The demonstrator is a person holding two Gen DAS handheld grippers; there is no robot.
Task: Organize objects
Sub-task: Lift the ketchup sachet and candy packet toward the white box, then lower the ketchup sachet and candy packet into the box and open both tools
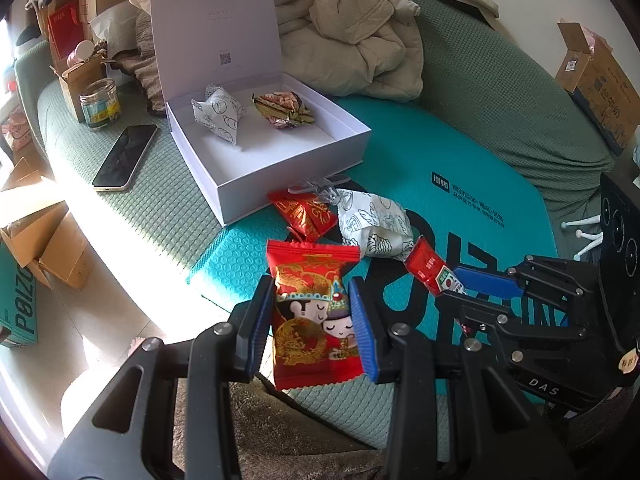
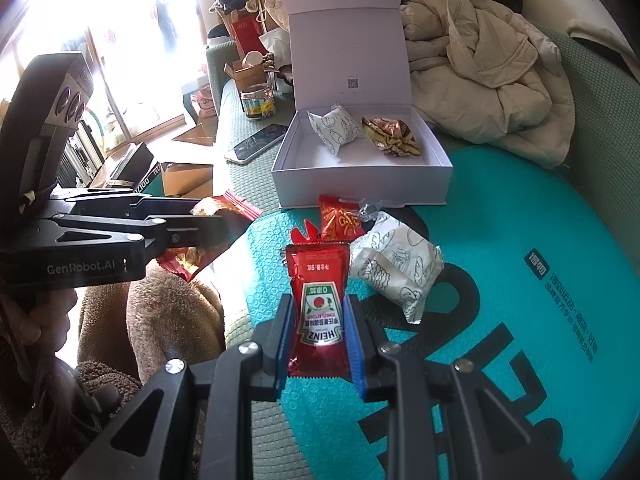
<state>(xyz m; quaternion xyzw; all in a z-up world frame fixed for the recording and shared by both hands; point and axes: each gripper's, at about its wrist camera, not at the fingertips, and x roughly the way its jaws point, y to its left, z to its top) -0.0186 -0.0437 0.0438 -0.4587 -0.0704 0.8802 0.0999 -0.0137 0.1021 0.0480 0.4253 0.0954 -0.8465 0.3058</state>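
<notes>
Phone (image 1: 125, 157) and glass jar (image 1: 100, 102) sit far left on the green sofa cover, clear of my path unless I swing wide. Left gripper (image 1: 312, 322) is clamped on the red wedding candy packet (image 1: 310, 304); blue pads pinch only its sides, wrapper is slick and puffy, so it could slide out or twist if I tilt more. White gift box (image 1: 288, 168) stands open just beyond, lid upright, with a white printed snack pack (image 1: 218, 110) and a gold-wrapped snack (image 1: 286, 110) already in it. Risk: clipping the near wall or the lid would shove the light box across the cover. On the teal mat (image 1: 460, 184) between me and the box lie a small red packet (image 1: 304, 214) and a white bread-print pack (image 1: 376, 224), still to collect; a low pass could drag them. Right gripper (image 2: 319, 320) is closed on the Heinz ketchup sachet (image 2: 318, 308), held by its edges, hanging loose; a hard squeeze could burst it, a weak one drops it. Both grippers are near each other and heading for one box, so collision is my main worry.
</notes>
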